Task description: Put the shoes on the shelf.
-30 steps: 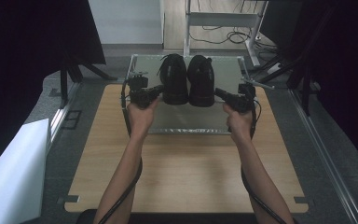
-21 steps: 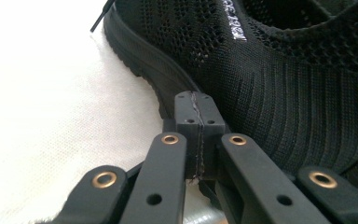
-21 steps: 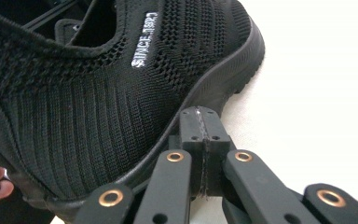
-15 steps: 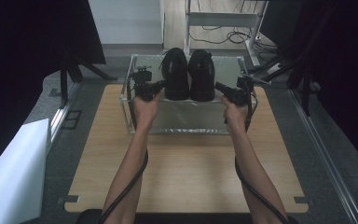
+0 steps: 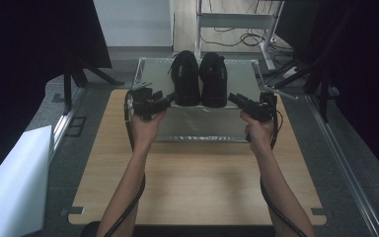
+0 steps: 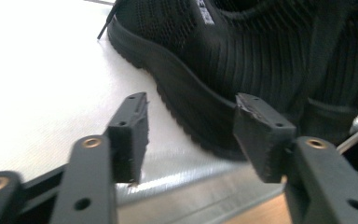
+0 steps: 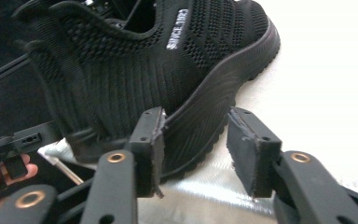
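Two black knit shoes stand side by side, toes away from me, on a silver tray [image 5: 202, 123] at the table's far side. The left shoe [image 5: 185, 79] has my left gripper [image 5: 169, 97] just beside its heel, jaws open. In the left gripper view the left gripper [image 6: 193, 128] frames this shoe's [image 6: 242, 56] sole edge without touching it. My right gripper [image 5: 233, 98] is open beside the right shoe [image 5: 212, 79]. In the right gripper view the right gripper [image 7: 200, 140] straddles the rear sole of that shoe [image 7: 158, 70], pads apart from it.
The wooden table [image 5: 197, 182] stretches bare between my forearms. A metal shelf frame [image 5: 237, 22] and cables stand beyond the tray. Dark panels flank both sides, and a white board [image 5: 10, 187] lies at the left. The other hand and its gripper [image 7: 4, 161] show past the shoe.
Both hands have shifted only slightly near the shoes' heels, a little forward and then back. Both pairs of jaws have stayed open and the shoes keep their place.
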Available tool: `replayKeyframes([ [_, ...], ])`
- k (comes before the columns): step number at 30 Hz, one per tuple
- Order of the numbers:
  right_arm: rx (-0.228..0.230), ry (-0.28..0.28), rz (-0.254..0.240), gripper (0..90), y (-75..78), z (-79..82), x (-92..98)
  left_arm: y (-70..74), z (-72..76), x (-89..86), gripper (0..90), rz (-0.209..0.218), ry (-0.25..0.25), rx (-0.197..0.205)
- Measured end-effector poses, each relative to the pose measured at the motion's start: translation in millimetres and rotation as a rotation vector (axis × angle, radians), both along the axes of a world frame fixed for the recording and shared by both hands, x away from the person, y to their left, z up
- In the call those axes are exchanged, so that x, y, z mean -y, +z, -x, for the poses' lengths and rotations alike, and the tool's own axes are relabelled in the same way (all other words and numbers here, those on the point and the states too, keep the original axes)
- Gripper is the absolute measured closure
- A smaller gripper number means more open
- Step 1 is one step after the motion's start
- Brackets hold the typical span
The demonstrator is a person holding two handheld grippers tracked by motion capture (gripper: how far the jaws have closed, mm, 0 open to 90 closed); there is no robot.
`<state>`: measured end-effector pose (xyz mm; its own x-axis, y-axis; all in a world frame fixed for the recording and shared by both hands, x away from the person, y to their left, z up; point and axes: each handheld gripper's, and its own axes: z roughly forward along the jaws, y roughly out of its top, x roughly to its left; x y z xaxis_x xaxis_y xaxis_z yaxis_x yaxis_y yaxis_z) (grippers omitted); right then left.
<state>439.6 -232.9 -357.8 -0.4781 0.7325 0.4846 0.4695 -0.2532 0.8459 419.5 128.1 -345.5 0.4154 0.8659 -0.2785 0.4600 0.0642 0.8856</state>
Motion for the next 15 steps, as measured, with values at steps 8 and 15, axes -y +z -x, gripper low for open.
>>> replayKeyframes([
  [8,0.068,0.044,0.071,42.1,-5.7,19.1,7.2,-7.0,21.8,-5.0,25.0,-0.070,-0.038,0.023],
  [15,0.096,0.076,0.137,36.4,-8.3,33.0,10.7,-16.8,37.1,-10.1,19.4,-0.062,-0.054,0.016],
])
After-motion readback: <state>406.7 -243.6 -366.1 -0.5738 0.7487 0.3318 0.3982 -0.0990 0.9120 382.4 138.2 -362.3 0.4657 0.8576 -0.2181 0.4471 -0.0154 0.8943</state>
